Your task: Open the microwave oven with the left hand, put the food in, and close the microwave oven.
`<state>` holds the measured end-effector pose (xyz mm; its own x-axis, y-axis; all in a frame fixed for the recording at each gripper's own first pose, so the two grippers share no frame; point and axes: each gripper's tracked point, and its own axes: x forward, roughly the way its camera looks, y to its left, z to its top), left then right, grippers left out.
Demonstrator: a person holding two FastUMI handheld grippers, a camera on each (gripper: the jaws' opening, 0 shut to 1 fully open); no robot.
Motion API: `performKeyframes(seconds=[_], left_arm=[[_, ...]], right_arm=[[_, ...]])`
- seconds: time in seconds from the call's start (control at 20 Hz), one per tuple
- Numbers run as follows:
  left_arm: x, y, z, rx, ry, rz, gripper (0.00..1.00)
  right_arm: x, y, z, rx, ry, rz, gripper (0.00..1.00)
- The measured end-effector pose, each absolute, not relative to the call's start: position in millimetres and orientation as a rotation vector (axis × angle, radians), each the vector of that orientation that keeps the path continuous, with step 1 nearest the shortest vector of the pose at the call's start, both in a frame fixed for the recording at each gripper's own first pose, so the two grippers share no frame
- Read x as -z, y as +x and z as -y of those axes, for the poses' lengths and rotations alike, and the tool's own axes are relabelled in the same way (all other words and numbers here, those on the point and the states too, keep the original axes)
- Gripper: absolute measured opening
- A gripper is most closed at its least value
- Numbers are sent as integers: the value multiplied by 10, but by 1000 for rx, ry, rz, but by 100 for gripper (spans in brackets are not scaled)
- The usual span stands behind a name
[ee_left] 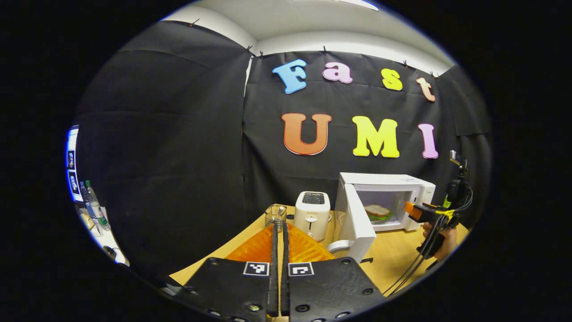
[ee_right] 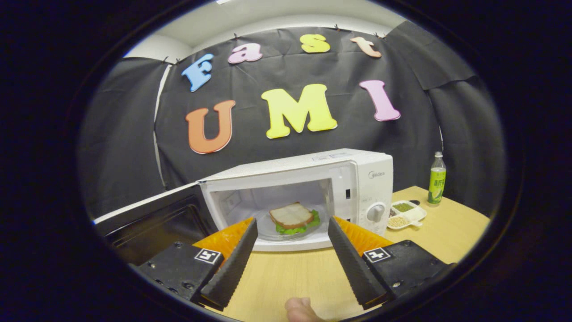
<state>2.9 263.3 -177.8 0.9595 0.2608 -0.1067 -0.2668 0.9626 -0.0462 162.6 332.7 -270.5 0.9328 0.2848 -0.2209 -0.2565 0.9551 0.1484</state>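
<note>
microwave: white microwave oven point(ee_right: 313, 179) on the wooden bench point(ee_right: 286, 277), door point(ee_right: 152, 219) swung wide open toward 9 o'clock in my right gripper view; dial and button panel on its right side. In my left gripper view the same oven point(ee_left: 393, 188) sits at 3 o'clock, door point(ee_left: 357, 219) hanging open toward me.
food: sandwich point(ee_right: 292, 217), pale bread over green lettuce, on a clear glass plate point(ee_right: 272, 232) inside the cavity, roughly centred. Also visible in the left gripper view point(ee_left: 377, 211).
left tongs: left tongs point(ee_left: 279, 250) pressed together, nothing between them, pointing at 12 toward a wire mesh cup point(ee_left: 275, 216).
right tongs: right tongs point(ee_right: 290, 250) spread apart, empty, just outside the oven mouth, sandwich framed between them. Seen from my left gripper view point(ee_left: 413, 210) they sit in front of the opening, a hand point(ee_left: 440, 239) on the grip.
other: white toaster point(ee_left: 313, 212) left of the oven; green bottle point(ee_right: 437, 179) and divided dish point(ee_right: 404, 214) of beans at 3 o'clock.
hard to tell: plate rim partly hidden behind the tongs; dish contents too small to sort; a fingertip point(ee_right: 299, 309) cut off at 6 o'clock.
</note>
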Motion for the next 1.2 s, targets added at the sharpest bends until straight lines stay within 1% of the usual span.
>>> performKeyframes(seconds=[0.05, 0.15, 0.2, 0.25, 0.4, 0.45, 0.5, 0.6, 0.65, 0.7, 0.8, 1.0, 1.05, 1.1, 1.2], left_arm=[[1820, 55, -2658, -263, -44, -103, 0], [1911, 100, -2681, -257, -28, -121, 0], [1953, 32, -2716, -273, -26, -132, 0], [2034, 2, -2705, -264, -41, -142, 0], [2216, 201, -2695, -234, -83, -155, 0], [2282, 250, -2674, -217, -91, -158, 0], [2337, 302, -2636, -196, -94, -152, 0], [2442, 397, -2545, -150, -93, -141, 0], [2473, 454, -2471, -122, -98, -131, 0], [2532, 488, -2398, -90, -106, -133, 0], [2591, 516, -2264, -42, -109, -129, 0], [2674, 488, -2079, -2, -97, -126, 0], [2688, 481, -2017, 20, -116, -129, 0], [2709, 474, -1937, 46, -137, -136, 0], [2699, 511, -1772, 88, -148, -129, 0]], right_arm=[[2570, 1533, -3227, -294, 123, -237, 100], [2293, 1392, -3015, -310, 139, -215, 100], [2166, 1328, -2893, -311, 134, -202, 91], [2064, 1274, -2786, -313, 121, -193, 91], [1757, 1101, -2469, -310, 75, -146, 91], [1689, 1050, -2366, -302, 61, -134, 100], [1628, 1003, -2259, -291, 51, -123, 91], [1563, 931, -2100, -280, 34, -128, 91], [1555, 897, -2044, -284, 30, -134, 100], [1515, 859, -1990, -288, 36, -136, 91], [1443, 814, -1873, -290, 49, -129, 92], [1313, 727, -1755, -301, 53, -76, 91], [1312, 701, -1741, -305, 52, -71, 100], [1298, 690, -1731, -310, 54, -69, 91], [1290, 677, -1699, -316, 54, -69, 91]])
